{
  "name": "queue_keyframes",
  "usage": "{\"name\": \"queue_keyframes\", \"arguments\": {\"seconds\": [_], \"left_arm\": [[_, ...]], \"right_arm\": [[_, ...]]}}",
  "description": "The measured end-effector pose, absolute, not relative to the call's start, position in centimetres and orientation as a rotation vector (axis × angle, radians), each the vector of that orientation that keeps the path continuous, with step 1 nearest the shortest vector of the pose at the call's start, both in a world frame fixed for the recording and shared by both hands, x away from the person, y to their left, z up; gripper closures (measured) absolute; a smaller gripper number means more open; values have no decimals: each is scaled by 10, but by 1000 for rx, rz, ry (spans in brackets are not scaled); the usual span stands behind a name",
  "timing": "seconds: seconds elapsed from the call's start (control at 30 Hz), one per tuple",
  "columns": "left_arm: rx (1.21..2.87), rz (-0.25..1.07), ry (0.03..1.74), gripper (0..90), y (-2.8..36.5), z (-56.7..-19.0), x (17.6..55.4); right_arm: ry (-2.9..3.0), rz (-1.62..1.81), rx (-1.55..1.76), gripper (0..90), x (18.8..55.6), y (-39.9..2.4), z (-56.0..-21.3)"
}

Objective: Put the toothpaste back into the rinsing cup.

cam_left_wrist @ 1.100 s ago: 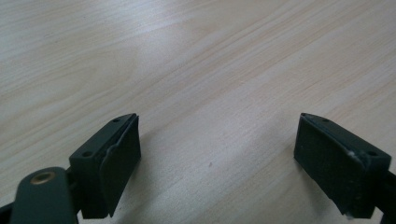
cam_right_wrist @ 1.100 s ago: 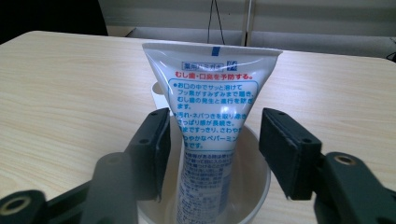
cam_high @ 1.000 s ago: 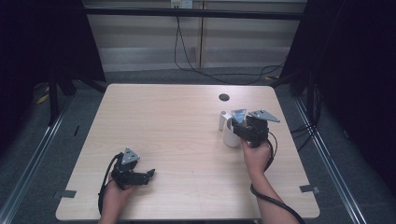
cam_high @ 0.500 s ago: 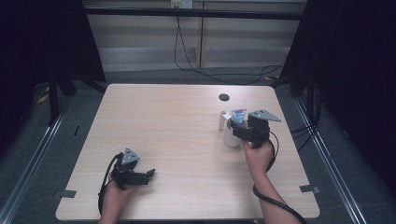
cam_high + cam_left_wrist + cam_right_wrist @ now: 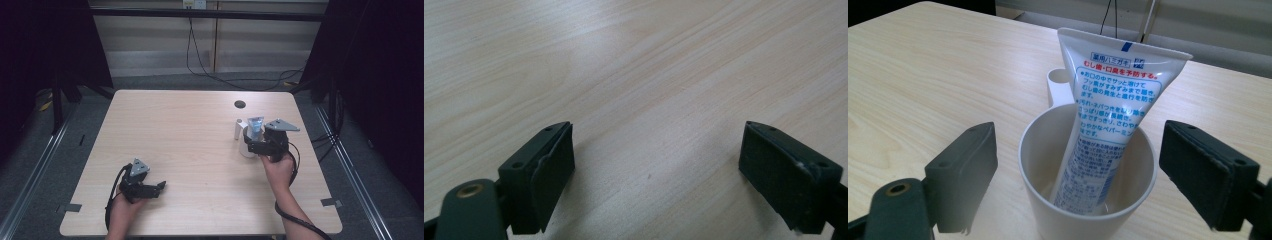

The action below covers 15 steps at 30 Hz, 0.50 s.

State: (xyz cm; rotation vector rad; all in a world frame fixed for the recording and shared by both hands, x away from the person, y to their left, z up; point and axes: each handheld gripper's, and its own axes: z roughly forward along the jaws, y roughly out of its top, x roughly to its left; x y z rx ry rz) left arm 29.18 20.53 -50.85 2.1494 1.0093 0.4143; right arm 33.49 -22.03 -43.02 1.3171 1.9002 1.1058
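A white cup [image 5: 1048,200] with a side handle [image 5: 1058,80] stands upright at the table's right. A white and blue toothpaste tube [image 5: 1113,85] leans inside it, crimped end up. My right gripper [image 5: 1079,131] is open; its jaws have just been opening and stand either side of the cup without touching it. From above, the cup [image 5: 244,149] and the tube [image 5: 255,125] sit just left of the right gripper [image 5: 251,146]. My left gripper [image 5: 659,125] is open over bare wood, with nothing between its fingers, near the front left edge [image 5: 159,189].
The light wooden table [image 5: 190,130] has a small dark round hole [image 5: 239,104] behind the cup. Each gripper trails a black cable towards the front edge. Dark floor and metal rails surround the table.
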Motion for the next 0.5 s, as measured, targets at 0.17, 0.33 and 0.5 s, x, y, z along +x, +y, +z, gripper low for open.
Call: {"name": "queue_keyframes", "arguments": {"seconds": [0.17, 0.33, 0.5], "left_arm": [[2150, 414, 1009, 144, 205, -509, 292], [2149, 414, 1009, 144, 205, -509, 292], [2150, 417, 1010, 144, 205, -508, 292]], "right_arm": [[1929, 1089, 1309, 147, 331, -223, -430], [1934, 1086, 1312, 145, 327, -227, -428], [1941, 1085, 1311, 143, 323, -231, -427]]}}
